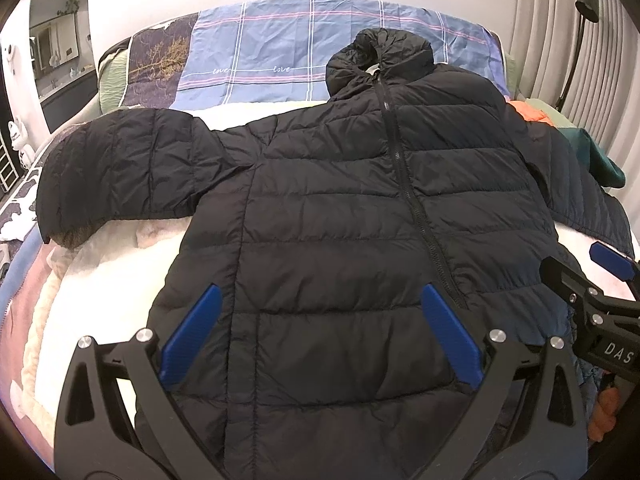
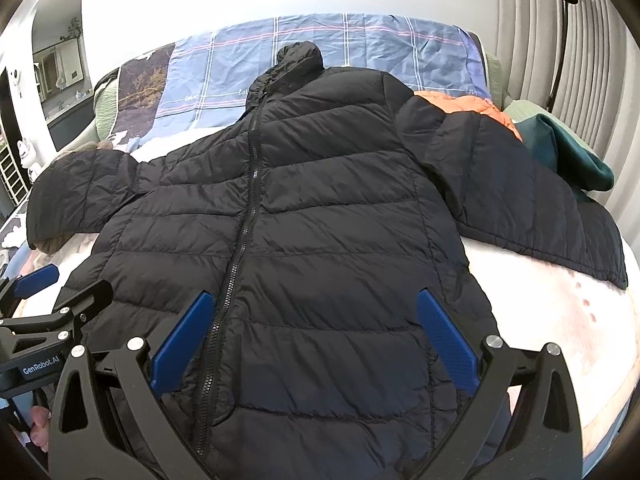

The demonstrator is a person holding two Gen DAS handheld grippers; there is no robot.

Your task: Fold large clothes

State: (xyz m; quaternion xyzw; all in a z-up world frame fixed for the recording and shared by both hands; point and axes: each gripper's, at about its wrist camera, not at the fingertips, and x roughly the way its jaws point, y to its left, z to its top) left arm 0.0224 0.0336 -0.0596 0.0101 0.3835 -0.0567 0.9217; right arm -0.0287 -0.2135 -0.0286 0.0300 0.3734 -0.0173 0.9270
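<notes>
The bed (image 1: 100, 280) carries the black puffer jacket (image 1: 340, 208) front-up, zipped, sleeves spread wide, likely laid flat for folding; left gripper (image 1: 320, 340) and right gripper (image 2: 316, 344) hover over its hem, jaws apart, empty.

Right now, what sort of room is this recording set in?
Most likely a bedroom: the black jacket lies spread on a bed with a white fleecy blanket and a blue checked quilt, with a padded headboard alongside.
</notes>
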